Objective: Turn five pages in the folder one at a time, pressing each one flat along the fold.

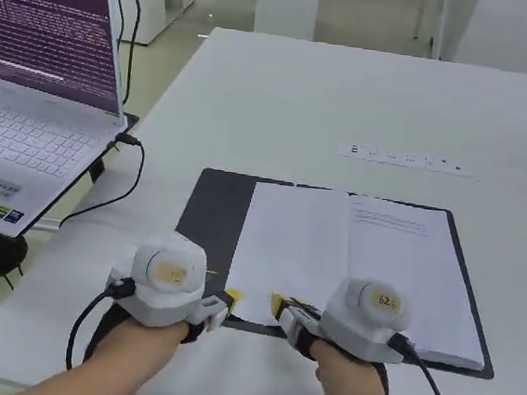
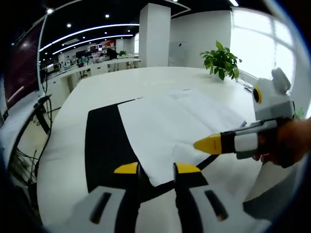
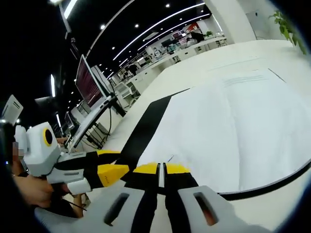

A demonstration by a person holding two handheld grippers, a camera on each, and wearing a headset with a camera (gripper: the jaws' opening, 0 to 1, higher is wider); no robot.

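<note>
The folder [image 1: 207, 218] is lying open on the table [image 1: 302, 89], white pages facing up. The left gripper [image 2: 156, 170] is pointing at the near edge of the left page [image 1: 287, 246], its jaws parted and empty. The right gripper [image 3: 159, 169], just beside it, is pressing its jaws together at that same edge; whether they are pinching paper cannot be told.

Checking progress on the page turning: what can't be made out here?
Head view: print on the folder's right page is too small to read.
Right gripper view: the right gripper's shut fingers meet the left page's edge; whether they pinch it is hidden.
Head view: the left edge cuts off the laptop.
</note>
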